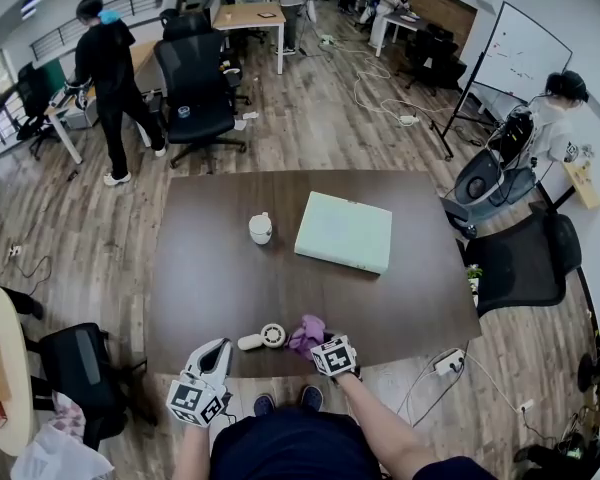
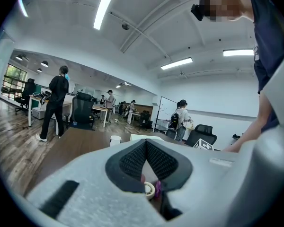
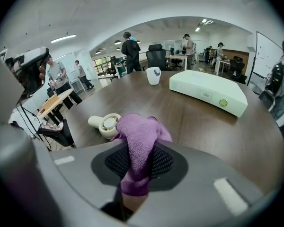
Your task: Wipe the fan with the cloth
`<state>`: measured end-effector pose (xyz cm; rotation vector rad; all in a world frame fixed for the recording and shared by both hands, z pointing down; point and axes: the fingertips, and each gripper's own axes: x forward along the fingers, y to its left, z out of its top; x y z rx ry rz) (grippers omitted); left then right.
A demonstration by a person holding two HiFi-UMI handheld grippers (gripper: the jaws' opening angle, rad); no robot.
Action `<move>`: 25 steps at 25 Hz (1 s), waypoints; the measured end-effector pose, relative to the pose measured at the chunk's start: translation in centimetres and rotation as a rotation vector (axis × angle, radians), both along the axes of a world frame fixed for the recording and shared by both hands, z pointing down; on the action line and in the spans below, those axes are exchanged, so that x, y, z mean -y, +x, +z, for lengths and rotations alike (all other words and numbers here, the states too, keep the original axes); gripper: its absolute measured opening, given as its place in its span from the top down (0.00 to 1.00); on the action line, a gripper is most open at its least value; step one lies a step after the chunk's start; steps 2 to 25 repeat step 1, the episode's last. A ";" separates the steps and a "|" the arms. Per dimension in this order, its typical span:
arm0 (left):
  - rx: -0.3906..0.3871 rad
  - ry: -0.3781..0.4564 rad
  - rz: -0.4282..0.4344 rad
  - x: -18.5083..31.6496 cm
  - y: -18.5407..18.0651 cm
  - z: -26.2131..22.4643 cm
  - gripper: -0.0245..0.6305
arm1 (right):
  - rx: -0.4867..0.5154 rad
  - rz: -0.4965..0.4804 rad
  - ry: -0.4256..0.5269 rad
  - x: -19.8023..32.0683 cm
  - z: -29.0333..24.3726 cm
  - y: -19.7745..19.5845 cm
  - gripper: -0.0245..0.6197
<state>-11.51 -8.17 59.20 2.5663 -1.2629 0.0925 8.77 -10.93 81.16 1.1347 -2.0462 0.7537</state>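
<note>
A small cream hand fan [image 1: 264, 338] lies flat on the dark wooden table [image 1: 220, 268] near its front edge, handle to the left; it also shows in the right gripper view as the fan [image 3: 104, 124]. My right gripper [image 1: 318, 344] is shut on a purple cloth [image 1: 307, 333], whose bunched end [image 3: 138, 145] hangs just right of the fan's round head. My left gripper [image 1: 218, 352] is shut and empty, hovering at the table's front edge left of the fan. Past its jaws the fan [image 2: 149, 189] and a sliver of cloth peek through.
A white cup [image 1: 261, 228] stands mid-table, with a pale green flat box [image 1: 344, 231] to its right. Black office chairs [image 1: 196, 88] stand behind the table, one [image 1: 525, 260] at its right side. Several people stand or work farther back in the office.
</note>
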 end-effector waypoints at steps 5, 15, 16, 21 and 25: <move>0.001 0.000 0.000 0.0 0.0 0.0 0.97 | 0.002 -0.002 0.000 0.0 0.0 -0.1 0.82; 0.001 0.000 0.000 0.0 0.0 0.0 0.97 | 0.002 -0.002 0.000 0.0 0.0 -0.1 0.82; 0.001 0.000 0.000 0.0 0.0 0.0 0.97 | 0.002 -0.002 0.000 0.0 0.0 -0.1 0.82; 0.001 0.000 0.000 0.0 0.0 0.0 0.97 | 0.002 -0.002 0.000 0.0 0.0 -0.1 0.82; 0.001 0.000 0.000 0.0 0.0 0.0 0.97 | 0.002 -0.002 0.000 0.0 0.0 -0.1 0.82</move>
